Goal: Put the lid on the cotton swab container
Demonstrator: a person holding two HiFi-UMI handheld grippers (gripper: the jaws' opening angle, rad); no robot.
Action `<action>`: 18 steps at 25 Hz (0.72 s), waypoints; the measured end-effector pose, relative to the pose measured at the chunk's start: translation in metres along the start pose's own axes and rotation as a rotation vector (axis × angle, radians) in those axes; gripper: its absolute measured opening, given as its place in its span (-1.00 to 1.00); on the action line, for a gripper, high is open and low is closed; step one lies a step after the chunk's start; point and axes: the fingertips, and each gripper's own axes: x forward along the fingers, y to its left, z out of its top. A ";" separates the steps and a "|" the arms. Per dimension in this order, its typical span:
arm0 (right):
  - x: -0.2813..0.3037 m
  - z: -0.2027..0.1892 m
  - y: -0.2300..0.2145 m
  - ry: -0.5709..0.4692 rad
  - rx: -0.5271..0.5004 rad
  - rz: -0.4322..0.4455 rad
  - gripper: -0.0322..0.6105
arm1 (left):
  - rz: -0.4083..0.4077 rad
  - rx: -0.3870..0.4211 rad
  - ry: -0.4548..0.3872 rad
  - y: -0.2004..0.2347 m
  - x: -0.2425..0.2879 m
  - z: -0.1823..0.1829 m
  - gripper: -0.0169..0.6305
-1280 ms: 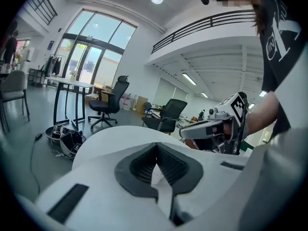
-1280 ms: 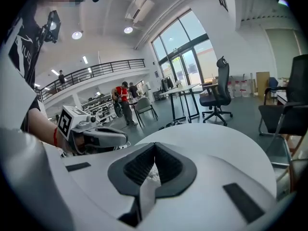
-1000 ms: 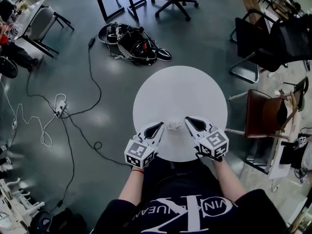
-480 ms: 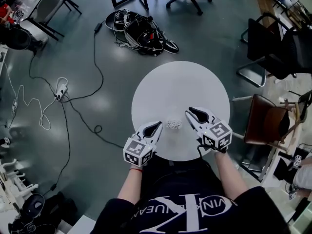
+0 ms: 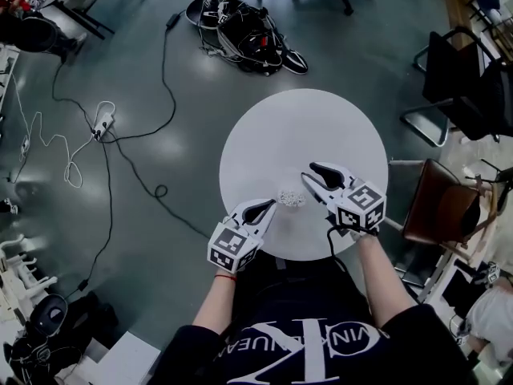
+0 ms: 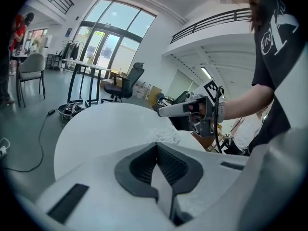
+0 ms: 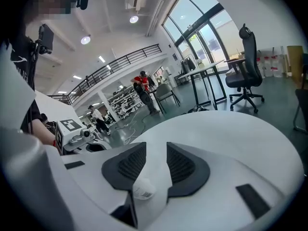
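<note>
My R hand-held gripper (image 5: 307, 174) jaws just been opening, now wide, pads off cotton swab container (image 5: 291, 197) on desk (image 5: 304, 127); L hand-held gripper (image 5: 271, 207) pinched closed, empty, beside it

Premises: large open-plan office or lab hall. Evidence: grey floor (image 5: 337, 46) with cable heap (image 5: 240, 34); swivel office chair (image 7: 246, 57); trestle desk (image 6: 86, 65); tall windows (image 6: 113, 37); mezzanine railing (image 7: 125, 61); round white counter (image 5: 304, 135).
</note>
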 end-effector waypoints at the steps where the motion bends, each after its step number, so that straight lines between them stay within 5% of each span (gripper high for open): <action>1: 0.003 -0.001 0.002 0.011 -0.002 0.015 -0.56 | -0.002 -0.003 0.001 0.000 0.000 0.000 -0.93; 18: 0.002 0.004 0.026 0.003 -0.038 0.101 -0.56 | -0.044 -0.049 0.015 -0.001 0.001 -0.004 -0.93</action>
